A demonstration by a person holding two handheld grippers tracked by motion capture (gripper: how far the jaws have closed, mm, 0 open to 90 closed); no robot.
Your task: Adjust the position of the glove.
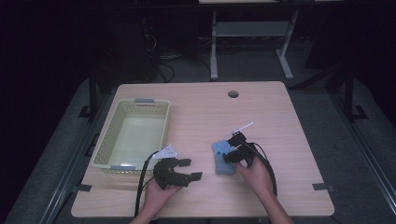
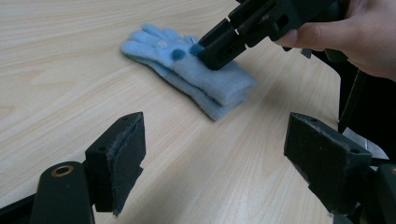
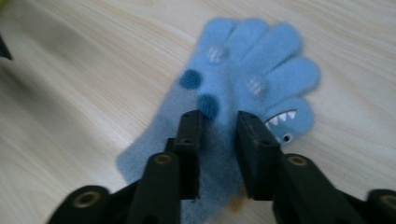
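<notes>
A light-blue glove (image 1: 224, 157) lies flat on the wooden table (image 1: 280, 121), right of centre. The right gripper (image 1: 236, 148) sits down on its top, jaws a narrow gap apart, clamping nothing. The left gripper (image 1: 188, 169) gapes wide and empty on bare wood, between the glove and the basket (image 1: 140, 108) at the left edge.

The glove (image 3: 247, 79) is light blue with darker blue dots, white teeth on the thumb; beside it, a pale yellow-green basket (image 1: 105, 144).
</notes>
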